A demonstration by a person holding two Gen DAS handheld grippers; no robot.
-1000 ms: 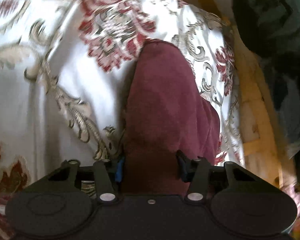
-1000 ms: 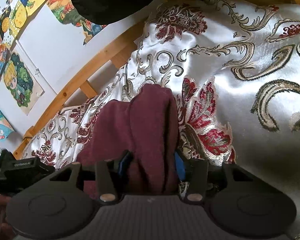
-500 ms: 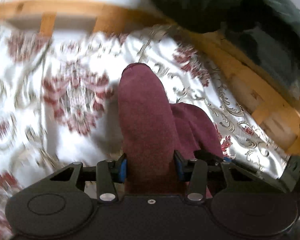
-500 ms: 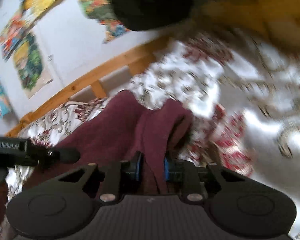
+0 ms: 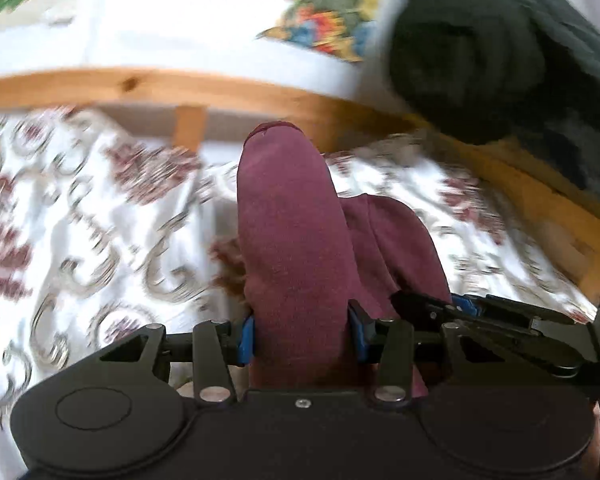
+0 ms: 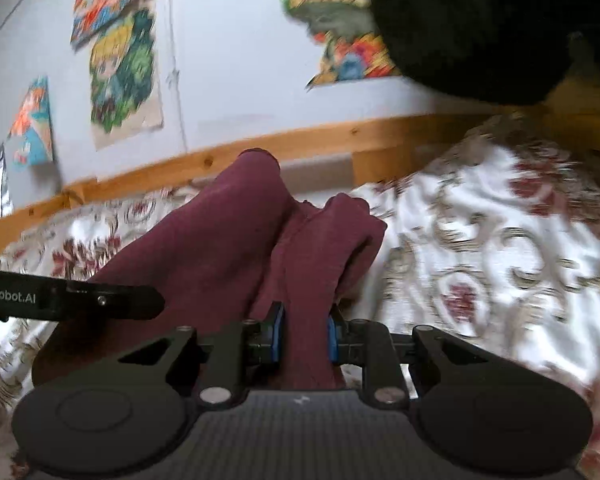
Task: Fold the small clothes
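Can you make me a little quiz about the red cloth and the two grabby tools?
1. True or false: both tools pinch the maroon cloth.
2. What lies under the cloth? A) flowery bedspread B) bare wood floor C) green rug
3. Fill in: behind the bed runs a ____ rail.

Key:
1. True. The left tool and right tool each have cloth between their blue pads.
2. A, the bedspread.
3. Wooden, the rail.
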